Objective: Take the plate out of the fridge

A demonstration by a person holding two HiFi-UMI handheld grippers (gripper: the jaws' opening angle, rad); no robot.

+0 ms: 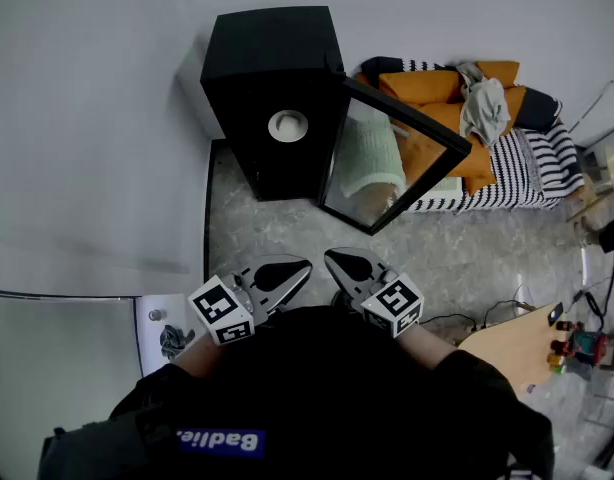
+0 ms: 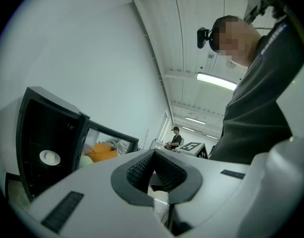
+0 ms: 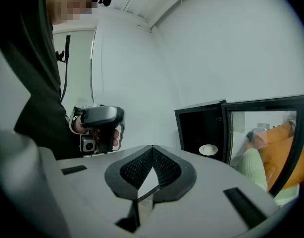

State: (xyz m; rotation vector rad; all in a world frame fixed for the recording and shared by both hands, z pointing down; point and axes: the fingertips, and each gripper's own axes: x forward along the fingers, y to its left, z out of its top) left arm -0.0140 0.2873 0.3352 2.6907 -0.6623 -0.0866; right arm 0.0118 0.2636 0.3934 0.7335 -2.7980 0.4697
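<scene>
White wall [image 1: 87, 118] to my left. My left gripper [image 1: 299, 268] is pinched closed, empty. The plate [image 1: 288, 124] sits inside the open fridge [image 1: 272, 58], well ahead. My right gripper [image 1: 337, 261] is likewise closed and empty. I'd spread one wide before reaching in level.

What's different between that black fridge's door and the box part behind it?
The door has a glassy pane; the box is plain dull black. The door is swung open to the right; the box stands beside the wall. The box holds a white plate; the door holds nothing I can see. Both are framed in black.
</scene>
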